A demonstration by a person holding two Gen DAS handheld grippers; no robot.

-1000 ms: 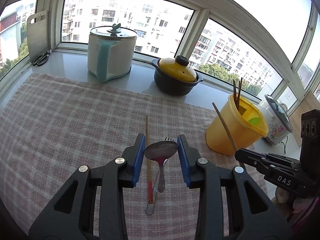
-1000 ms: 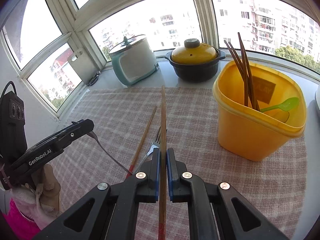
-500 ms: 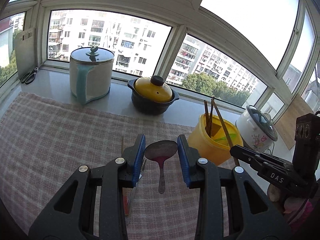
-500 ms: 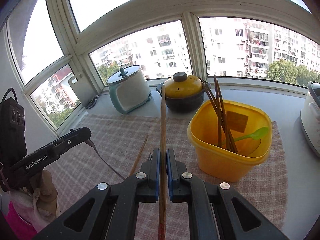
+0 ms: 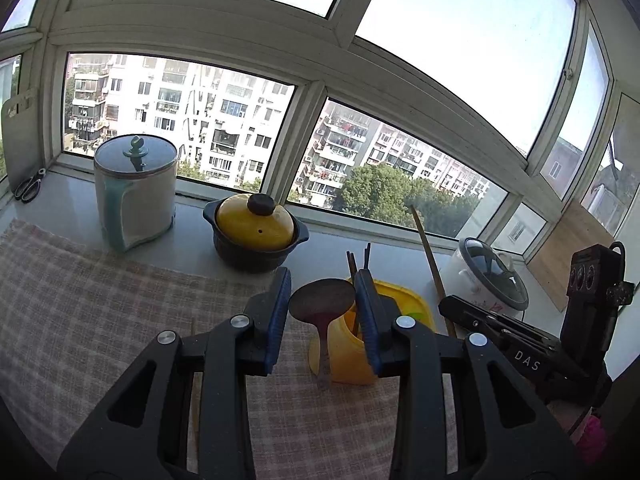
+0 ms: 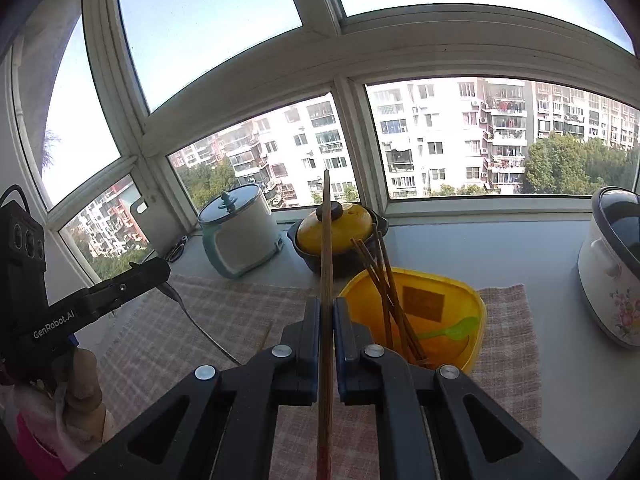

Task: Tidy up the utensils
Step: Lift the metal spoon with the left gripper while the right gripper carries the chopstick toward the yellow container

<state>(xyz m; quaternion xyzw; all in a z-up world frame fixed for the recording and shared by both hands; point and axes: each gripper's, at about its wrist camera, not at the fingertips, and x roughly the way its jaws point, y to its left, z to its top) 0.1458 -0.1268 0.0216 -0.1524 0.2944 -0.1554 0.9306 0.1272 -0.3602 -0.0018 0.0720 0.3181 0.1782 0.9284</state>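
My left gripper [image 5: 322, 300] is shut on the bowl of a metal spoon [image 5: 322, 332], whose handle hangs down in front of the yellow container [image 5: 344, 364]. My right gripper [image 6: 327, 320] is shut on a long wooden chopstick [image 6: 326, 236] that points up and forward, just left of the yellow container [image 6: 440, 278]. Inside the container stand several dark chopsticks [image 6: 380, 276] and a green spoon [image 6: 452, 330]. In the right wrist view the left gripper [image 6: 160, 276] shows at the left with the spoon handle [image 6: 192, 312] dangling. One more chopstick [image 5: 195, 400] lies on the checked cloth [image 5: 80, 312].
Along the windowsill stand a white and teal lidded pot [image 5: 136, 196], a black pot with a yellow lid [image 5: 256, 232] and a white floral cooker [image 5: 488, 276]. Scissors [image 5: 28, 188] and a cutting board [image 5: 18, 136] are at the far left.
Both grippers have risen off the cloth and moved toward the yellow container, each still holding its utensil. The views have tilted up toward the windows.
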